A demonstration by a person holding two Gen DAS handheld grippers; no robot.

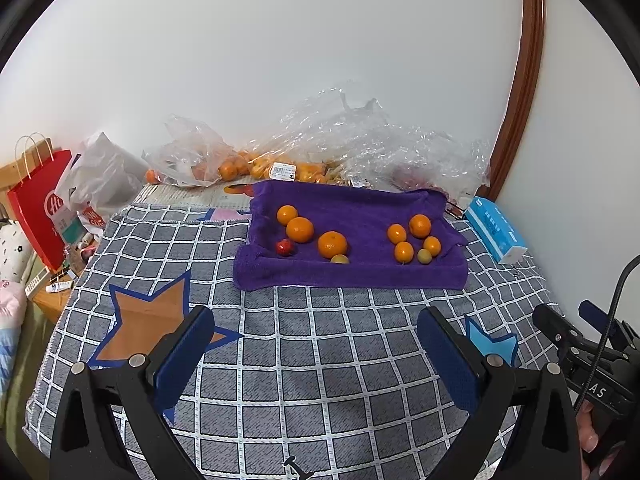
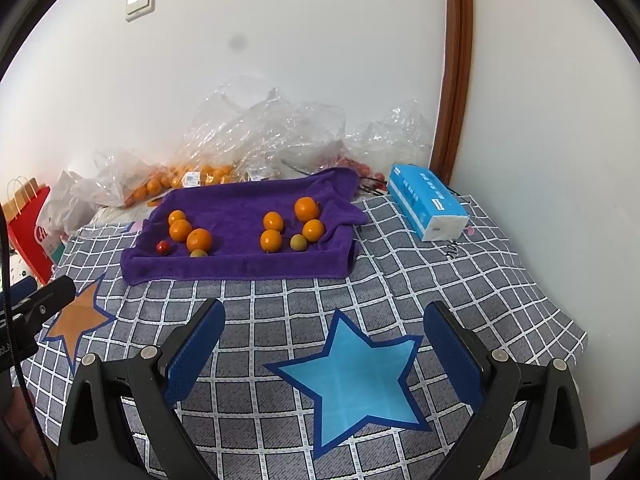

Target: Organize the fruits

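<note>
A purple towel (image 1: 360,272) (image 2: 240,270) lies on the checked cloth and carries two groups of fruit. The left group has three oranges (image 1: 300,229) (image 2: 181,230), a small red fruit (image 1: 284,247) (image 2: 163,247) and a yellow-green one (image 1: 339,259) (image 2: 198,253). The right group has several oranges (image 1: 419,225) (image 2: 306,208) and a yellow-green fruit (image 1: 424,256) (image 2: 298,242). My left gripper (image 1: 314,336) is open and empty, well short of the towel. My right gripper (image 2: 324,330) is open and empty, above the blue star (image 2: 352,380).
Clear plastic bags with more oranges (image 1: 240,166) (image 2: 200,174) lie against the wall behind the towel. A blue tissue pack (image 1: 496,230) (image 2: 428,206) sits to the right. A red paper bag (image 1: 38,212) stands at the left edge. An orange star (image 1: 148,320) marks the cloth.
</note>
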